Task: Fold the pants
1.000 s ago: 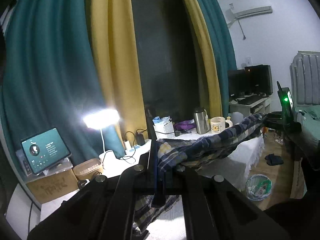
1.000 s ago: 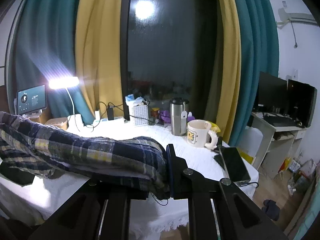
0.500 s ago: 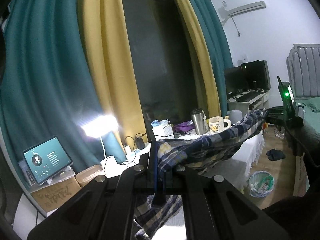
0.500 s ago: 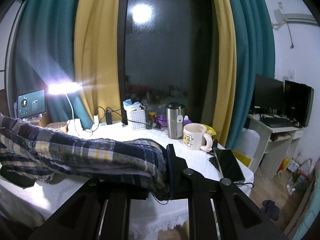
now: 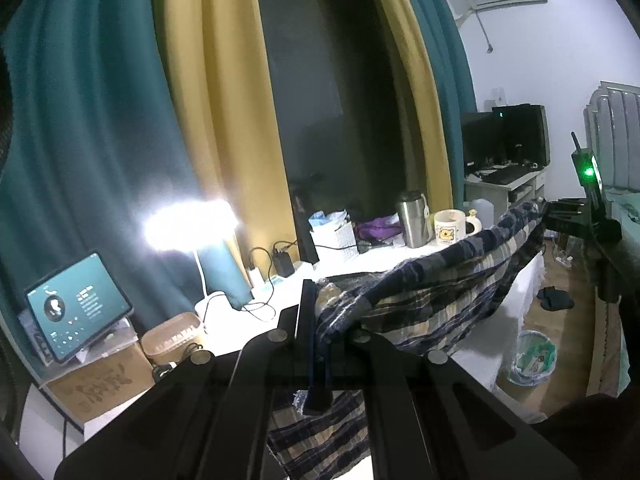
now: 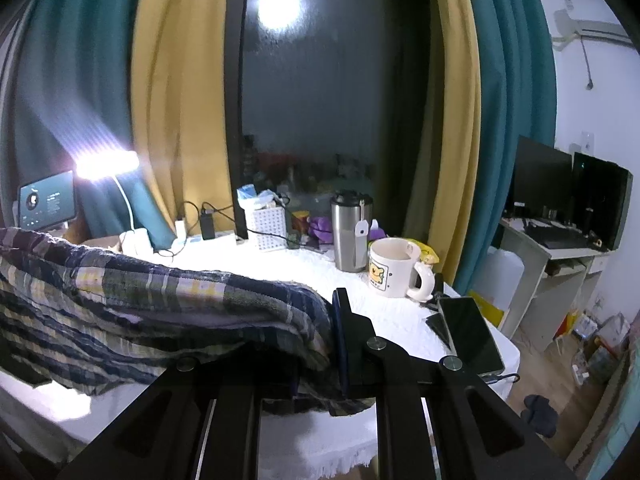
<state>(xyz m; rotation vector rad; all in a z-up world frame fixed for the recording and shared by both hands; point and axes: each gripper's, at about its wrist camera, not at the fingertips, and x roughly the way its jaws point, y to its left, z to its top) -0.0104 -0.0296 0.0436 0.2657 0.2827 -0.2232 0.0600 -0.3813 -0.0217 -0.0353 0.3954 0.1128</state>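
Observation:
Dark blue and yellow plaid pants (image 5: 432, 292) hang stretched in the air between my two grippers, above a table under a white cloth (image 6: 280, 268). My left gripper (image 5: 320, 320) is shut on one end of the pants; loose cloth hangs below it. My right gripper (image 6: 332, 332) is shut on the other end of the pants (image 6: 160, 304), which run off to the left. The right gripper also shows at the far right of the left wrist view (image 5: 560, 216).
On the table stand a lit desk lamp (image 6: 108, 164), a steel tumbler (image 6: 352, 236), a white mug (image 6: 394, 268), a white tissue holder (image 6: 268, 224), chargers with cables and a phone (image 6: 472, 336). A tablet (image 5: 76, 308) sits on a cardboard box. A waste bin (image 5: 532, 356) is on the floor.
Both grippers keep hold of the pants. The left view has swung and risen a little; the pants stay stretched above the table.

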